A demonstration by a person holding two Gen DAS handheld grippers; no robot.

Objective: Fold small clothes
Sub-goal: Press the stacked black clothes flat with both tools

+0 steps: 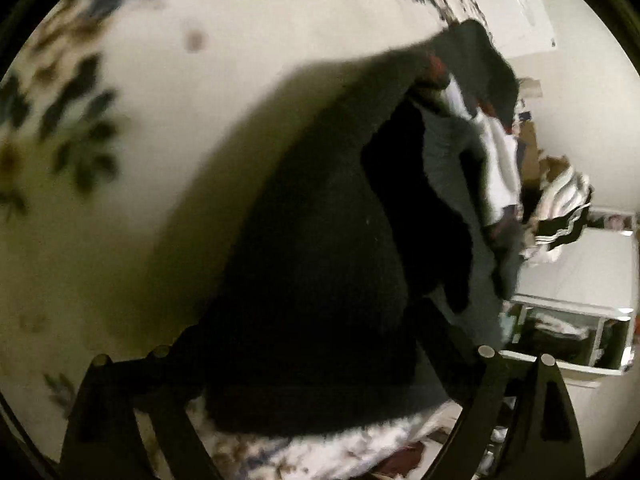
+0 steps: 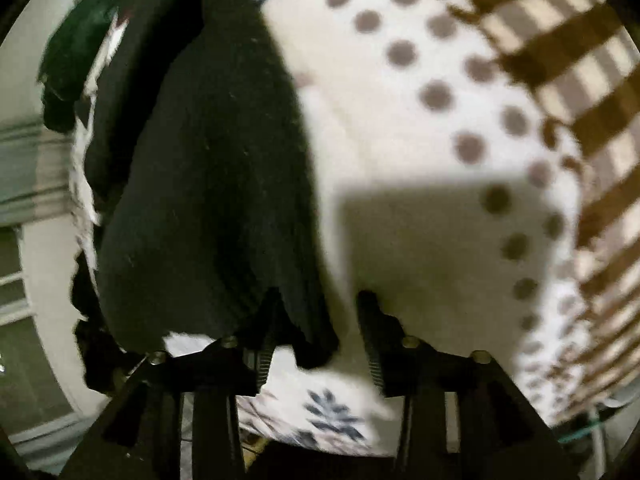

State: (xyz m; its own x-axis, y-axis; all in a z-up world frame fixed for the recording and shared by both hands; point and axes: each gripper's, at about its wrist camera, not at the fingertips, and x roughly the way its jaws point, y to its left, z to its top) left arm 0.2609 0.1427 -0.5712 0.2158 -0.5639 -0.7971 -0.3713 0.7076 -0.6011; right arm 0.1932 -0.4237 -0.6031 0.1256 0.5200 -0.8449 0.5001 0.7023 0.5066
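Left gripper (image 1: 320, 354): fingers spread wide, one at each lower corner of the left wrist view; nothing pinched; the dark cloth lies in the gap between them, and whether either finger touches it cannot be told through the blur
Right gripper (image 2: 316, 320): jaws parted partway; the ribbed pads (image 2: 370, 332) stand apart with pale bedding showing between them; the lower edge of the dark cloth hangs into the gap against the left-hand finger; no squeeze on it can be seen
Black garment (image 1: 320, 240): soft dark knit, lying on the bed; in the right wrist view (image 2: 208, 152) it runs from the gripper up the left half of the frame; a ribbed hem sits near the fingers
Other clothes (image 1: 492, 152): a heap of grey, white and dark pieces with red touches, just beyond the black garment at the bed's edge
Bed cover (image 1: 200, 100): cream with dark leaf print; blurred
Dotted blanket (image 2: 420, 92): white with grey-brown spots, right of the black garment; a square shadow falls on it near the gripper
Checked fabric (image 2: 560, 52): brown and cream squares, beyond the dotted blanket at upper right
Striped cloth (image 1: 560, 208): black and white, off the bed's far side, above a white cabinet (image 1: 580, 280)
Green cloth (image 2: 80, 52): dark, upper left, beside the black garment
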